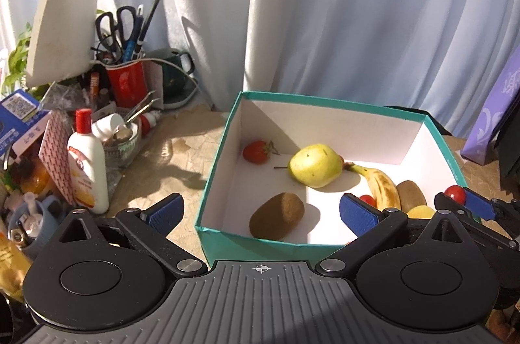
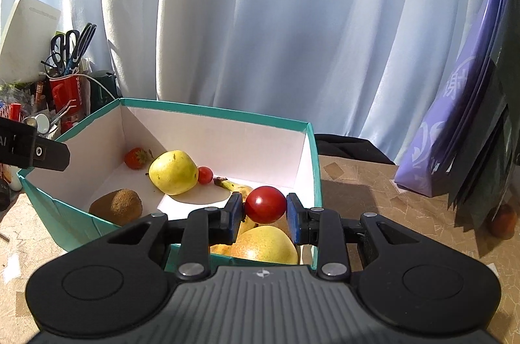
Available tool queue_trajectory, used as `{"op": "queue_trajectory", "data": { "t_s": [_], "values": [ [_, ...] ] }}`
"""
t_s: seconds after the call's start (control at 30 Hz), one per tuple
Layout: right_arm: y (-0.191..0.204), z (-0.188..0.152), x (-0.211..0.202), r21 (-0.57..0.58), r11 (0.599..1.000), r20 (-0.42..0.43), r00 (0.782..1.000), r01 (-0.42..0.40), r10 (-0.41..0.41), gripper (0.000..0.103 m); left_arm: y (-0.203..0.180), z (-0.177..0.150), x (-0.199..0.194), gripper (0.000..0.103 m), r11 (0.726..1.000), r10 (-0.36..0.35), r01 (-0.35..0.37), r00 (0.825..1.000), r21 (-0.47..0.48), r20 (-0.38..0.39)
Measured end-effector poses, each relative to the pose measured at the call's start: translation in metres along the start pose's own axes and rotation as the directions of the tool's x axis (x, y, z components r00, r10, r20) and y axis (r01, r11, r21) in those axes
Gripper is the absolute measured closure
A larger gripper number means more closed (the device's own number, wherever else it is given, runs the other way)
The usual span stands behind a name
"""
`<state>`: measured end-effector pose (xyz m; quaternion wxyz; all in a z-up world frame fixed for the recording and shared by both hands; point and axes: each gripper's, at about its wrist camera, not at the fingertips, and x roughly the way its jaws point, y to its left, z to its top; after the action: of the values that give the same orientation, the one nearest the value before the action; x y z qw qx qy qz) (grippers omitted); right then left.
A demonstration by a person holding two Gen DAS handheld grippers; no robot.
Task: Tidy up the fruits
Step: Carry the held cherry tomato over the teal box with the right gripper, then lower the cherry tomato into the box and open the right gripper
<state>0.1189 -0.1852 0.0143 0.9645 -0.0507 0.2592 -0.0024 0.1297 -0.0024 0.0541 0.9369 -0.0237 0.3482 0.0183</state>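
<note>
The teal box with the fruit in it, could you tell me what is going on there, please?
A person is sorting fruit into the teal box with two handheld tools. The right tool grips a cherry tomato above the box. The left tool is open and empty at the box's near edge. A pear, strawberry, banana and kiwis already lie inside.

A: Taking the teal box [image 1: 221,162] as our mark, where do we have room?

B: Its top is open, and the floor between the strawberry [image 1: 257,151] and the near kiwi [image 1: 277,220] lies bare. The pear [image 1: 315,165] and banana [image 1: 380,181] crowd the middle and right of it.

A: And outside the box?

B: Left of it we have a strip of bare tabletop [image 1: 182,155], then the lotion bottle [image 1: 87,162] and red pen cup [image 1: 126,84] block us. Right of it the table [image 2: 373,201] is free up to the purple bag [image 2: 455,123].
</note>
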Motion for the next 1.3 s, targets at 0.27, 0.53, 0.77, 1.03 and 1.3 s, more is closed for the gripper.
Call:
{"op": "queue_trajectory", "data": {
  "t_s": [0.27, 0.53, 0.77, 1.03, 1.3],
  "values": [
    [0.004, 0.003, 0.017, 0.002, 1.0, -0.034, 0.999, -0.019, 0.019, 0.075, 0.007, 0.001, 0.001, 0.0, 1.0, 0.011, -0.011, 1.0, -0.011, -0.002],
    [0.003, 0.001, 0.043, 0.017, 0.999, -0.104, 0.994, -0.029, 0.031, 0.075, 0.008, 0.002, -0.001, 0.0, 1.0, 0.007, -0.007, 1.0, -0.02, 0.002],
    [0.006, 0.003, 0.052, -0.039, 0.999, -0.119, 0.993, -0.011, 0.006, 0.075, 0.011, 0.004, 0.004, 0.0, 0.999, 0.019, -0.019, 1.0, -0.035, -0.015],
    [0.008, 0.004, 0.057, -0.07, 0.997, -0.12, 0.993, 0.013, -0.022, 0.076, 0.009, 0.003, 0.007, 0.0, 0.999, 0.03, -0.031, 0.999, -0.015, -0.031],
    [0.009, 0.004, 0.06, -0.089, 0.996, -0.124, 0.992, 0.025, -0.036, 0.075, 0.01, 0.003, 0.008, 0.0, 0.999, 0.033, -0.034, 0.999, -0.013, -0.039]
  ]
}}
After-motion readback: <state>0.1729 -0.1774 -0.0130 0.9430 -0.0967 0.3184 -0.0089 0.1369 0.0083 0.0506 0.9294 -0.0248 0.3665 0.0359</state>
